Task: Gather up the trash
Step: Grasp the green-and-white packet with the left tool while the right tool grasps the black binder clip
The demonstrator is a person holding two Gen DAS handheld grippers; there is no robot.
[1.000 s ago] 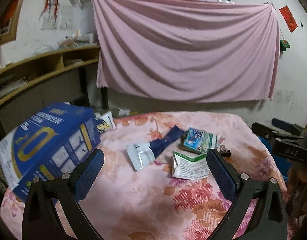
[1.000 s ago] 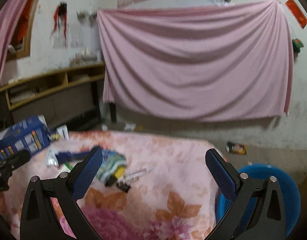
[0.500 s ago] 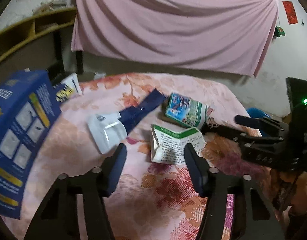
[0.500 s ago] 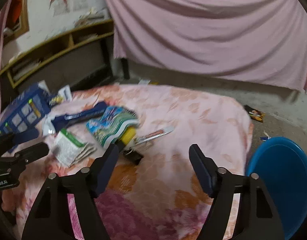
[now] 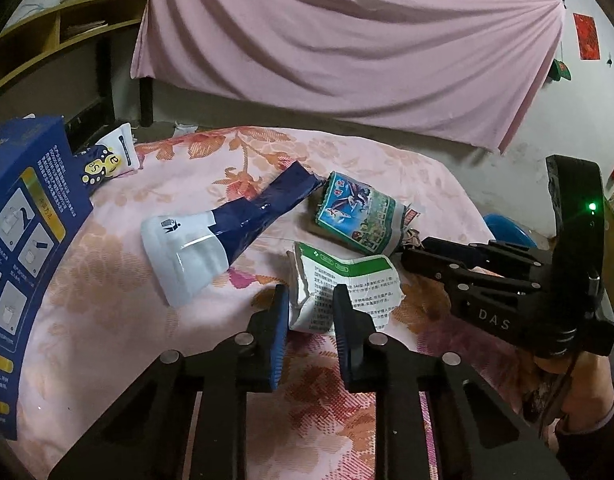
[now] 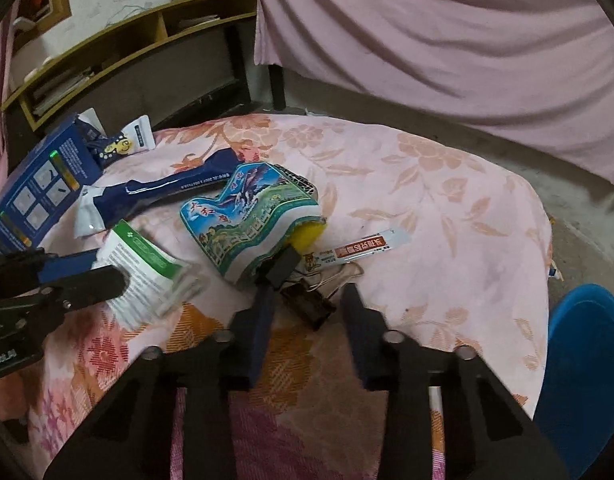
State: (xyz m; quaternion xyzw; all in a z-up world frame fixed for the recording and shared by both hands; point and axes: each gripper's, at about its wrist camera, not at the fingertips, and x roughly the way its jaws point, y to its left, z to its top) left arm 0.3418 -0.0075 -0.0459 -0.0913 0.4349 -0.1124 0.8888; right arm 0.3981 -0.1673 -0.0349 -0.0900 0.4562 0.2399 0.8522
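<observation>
While I watch the left wrist view, my left claw (image 5: 307, 308) has just been closing and now pinches the green-and-white packet (image 5: 339, 284) on the floral table (image 5: 147, 300). On the right wrist view, my right claw (image 6: 307, 304), also closing, straddles a black binder clip (image 6: 307, 300); grip unclear.

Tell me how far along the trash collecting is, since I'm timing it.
Done: nothing visibly; the shown part of the blue plastic tub looks empty. In hand: left gripper just closed onto the white-and-green foil packet; right gripper, jaws just closing, flanks the small black clip, not pinching. Left: blue-white pouch, landscape-printed bag, red-labelled sachet, blue carton.
</observation>
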